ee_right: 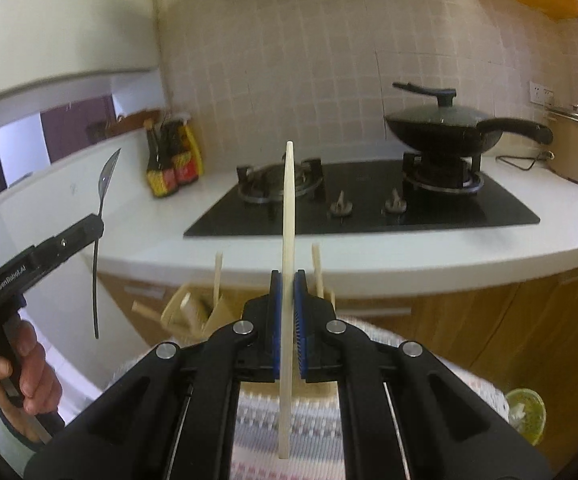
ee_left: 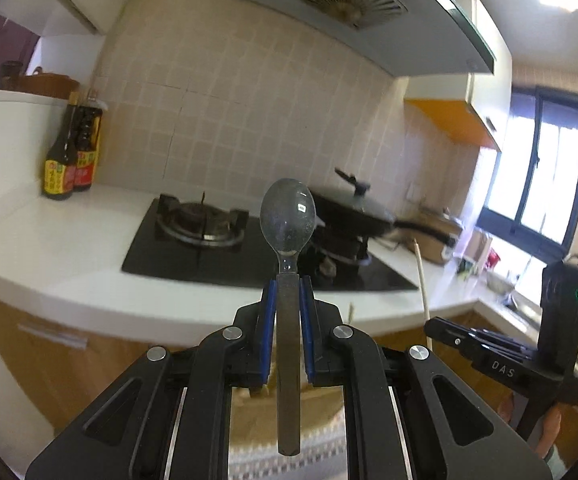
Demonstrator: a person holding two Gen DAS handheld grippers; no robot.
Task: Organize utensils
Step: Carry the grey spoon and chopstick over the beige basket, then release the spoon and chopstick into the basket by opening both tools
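My left gripper (ee_left: 287,288) is shut on a metal spoon (ee_left: 287,220), held upright with the bowl up, in front of the stove. The spoon also shows in the right wrist view (ee_right: 103,188), at the left in the left gripper (ee_right: 96,225). My right gripper (ee_right: 287,280) is shut on a pale wooden spatula (ee_right: 289,200), held upright edge-on. The spatula's tip shows in the left wrist view (ee_left: 423,280), above the right gripper (ee_left: 429,326). A wooden utensil holder (ee_right: 193,312) with wooden utensils stands below, partly hidden by the right gripper.
A black gas hob (ee_right: 369,200) sits in the white counter (ee_right: 409,248). A lidded black wok (ee_right: 445,128) is on the right burner. Sauce bottles (ee_right: 169,160) stand at the back left, a rice cooker (ee_right: 573,148) at the far right. A patterned cloth (ee_right: 289,432) lies below.
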